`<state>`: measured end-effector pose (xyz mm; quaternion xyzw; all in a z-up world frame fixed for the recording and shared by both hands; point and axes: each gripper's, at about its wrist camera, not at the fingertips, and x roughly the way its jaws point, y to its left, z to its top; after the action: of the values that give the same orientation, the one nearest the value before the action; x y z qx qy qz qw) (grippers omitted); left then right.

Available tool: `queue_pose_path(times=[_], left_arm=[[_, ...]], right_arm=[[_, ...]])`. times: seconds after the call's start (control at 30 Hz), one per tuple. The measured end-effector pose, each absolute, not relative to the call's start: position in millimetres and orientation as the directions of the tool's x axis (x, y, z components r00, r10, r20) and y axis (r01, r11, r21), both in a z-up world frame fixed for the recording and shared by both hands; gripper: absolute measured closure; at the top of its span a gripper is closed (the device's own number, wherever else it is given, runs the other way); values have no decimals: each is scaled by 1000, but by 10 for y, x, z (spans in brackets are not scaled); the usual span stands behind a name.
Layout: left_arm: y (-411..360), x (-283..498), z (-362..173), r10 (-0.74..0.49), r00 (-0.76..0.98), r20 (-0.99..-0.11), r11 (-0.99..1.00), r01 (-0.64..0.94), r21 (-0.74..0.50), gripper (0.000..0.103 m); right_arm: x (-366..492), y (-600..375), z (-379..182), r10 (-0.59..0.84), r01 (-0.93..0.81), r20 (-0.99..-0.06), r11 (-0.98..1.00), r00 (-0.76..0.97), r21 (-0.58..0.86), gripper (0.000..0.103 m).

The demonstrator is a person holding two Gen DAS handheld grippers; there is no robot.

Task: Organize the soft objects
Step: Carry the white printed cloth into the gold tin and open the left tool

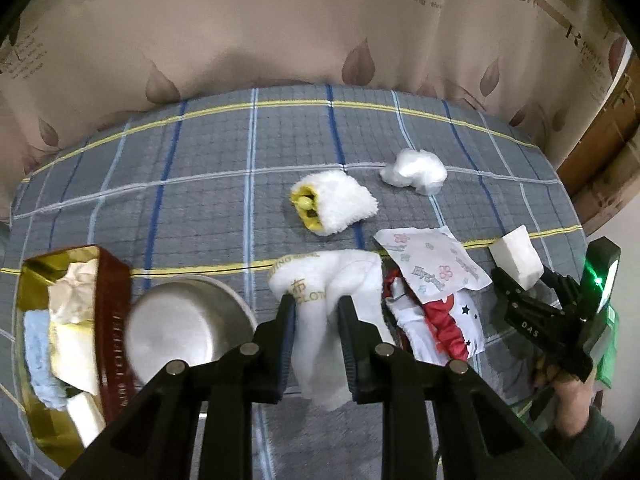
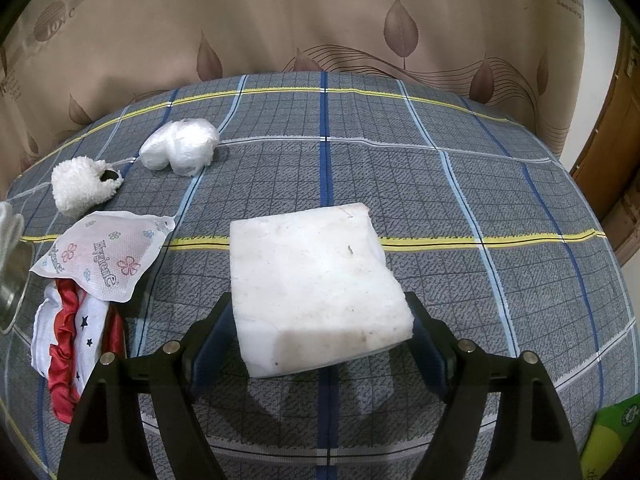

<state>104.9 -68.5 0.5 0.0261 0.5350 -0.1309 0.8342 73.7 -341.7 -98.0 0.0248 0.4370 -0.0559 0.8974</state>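
My left gripper (image 1: 317,340) is shut on a white cloth (image 1: 332,304) with gold lettering, held just above the plaid table. My right gripper (image 2: 320,340) is shut on a white foam block (image 2: 312,284), lifted above the table; both show at the right of the left wrist view, gripper (image 1: 532,300) and block (image 1: 516,258). A fluffy white pouch with a yellow opening (image 1: 334,206), a clear plastic bundle (image 1: 414,170), a flowered tissue pack (image 1: 434,264) and a red-and-white starred cloth (image 1: 440,328) lie on the table.
A red and gold box (image 1: 116,320) holding several soft items stands at the left. A steel bowl (image 1: 188,328) sits beside it. A beige leaf-print curtain (image 2: 320,16) hangs behind the table (image 2: 480,184). A green packet (image 2: 612,436) is at the lower right.
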Motion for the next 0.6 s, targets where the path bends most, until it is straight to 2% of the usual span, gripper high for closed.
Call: queue_pose_path(times=[0.3, 0.6], left_arm=[[-228, 1006, 229, -136, 435, -890, 977, 207, -48, 81], [479, 1020, 383, -35, 471, -881, 995, 100, 14, 81]], right_arm=[[740, -3416, -985, -80, 122, -786, 992, 612, -6, 26], [737, -3418, -991, -82, 123, -786, 992, 613, -8, 25]])
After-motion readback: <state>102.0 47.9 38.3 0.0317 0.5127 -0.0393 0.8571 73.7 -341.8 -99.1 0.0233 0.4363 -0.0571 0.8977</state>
